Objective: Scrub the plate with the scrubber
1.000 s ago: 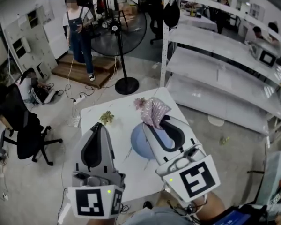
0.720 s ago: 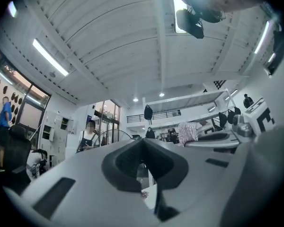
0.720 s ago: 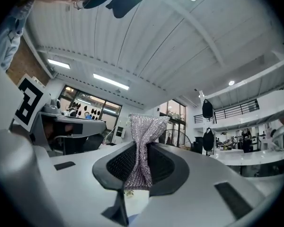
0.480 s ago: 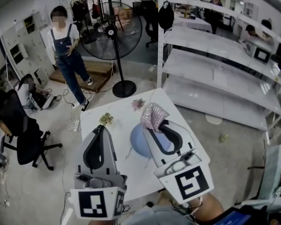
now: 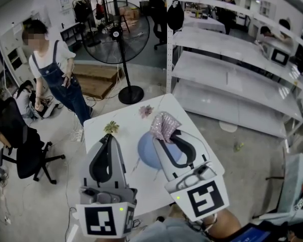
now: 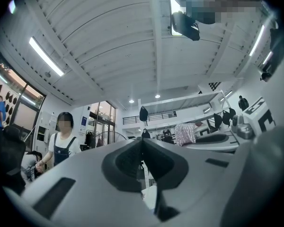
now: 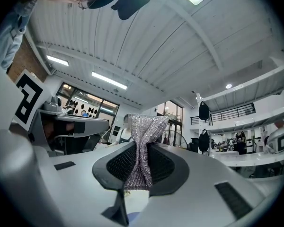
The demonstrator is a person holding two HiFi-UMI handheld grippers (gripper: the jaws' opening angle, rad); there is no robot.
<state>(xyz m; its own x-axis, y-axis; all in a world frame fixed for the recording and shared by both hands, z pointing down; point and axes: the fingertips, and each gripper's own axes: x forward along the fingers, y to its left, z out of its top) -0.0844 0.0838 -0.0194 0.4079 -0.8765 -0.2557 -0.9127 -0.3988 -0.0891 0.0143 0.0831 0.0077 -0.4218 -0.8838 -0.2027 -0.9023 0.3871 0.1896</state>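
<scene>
Leftward, away from the fan (image 5: 116,32), the person in dungarees (image 5: 53,79) has been displaced since the earlier frame. A blue plate (image 5: 146,153) is seen on the white table (image 5: 122,121). The left gripper (image 5: 107,136) is clenched empty just beside the plate. The right gripper (image 5: 163,136) is clamped on the silvery scrubber (image 5: 164,125), seen over the plate's far edge.

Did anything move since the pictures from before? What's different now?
The person in overalls walked away from the fan, leftward and nearer the table. Nothing was picked up or let go. The right gripper stays shut on the scrubber above the blue plate, and the left gripper stays shut and empty beside it.
</scene>
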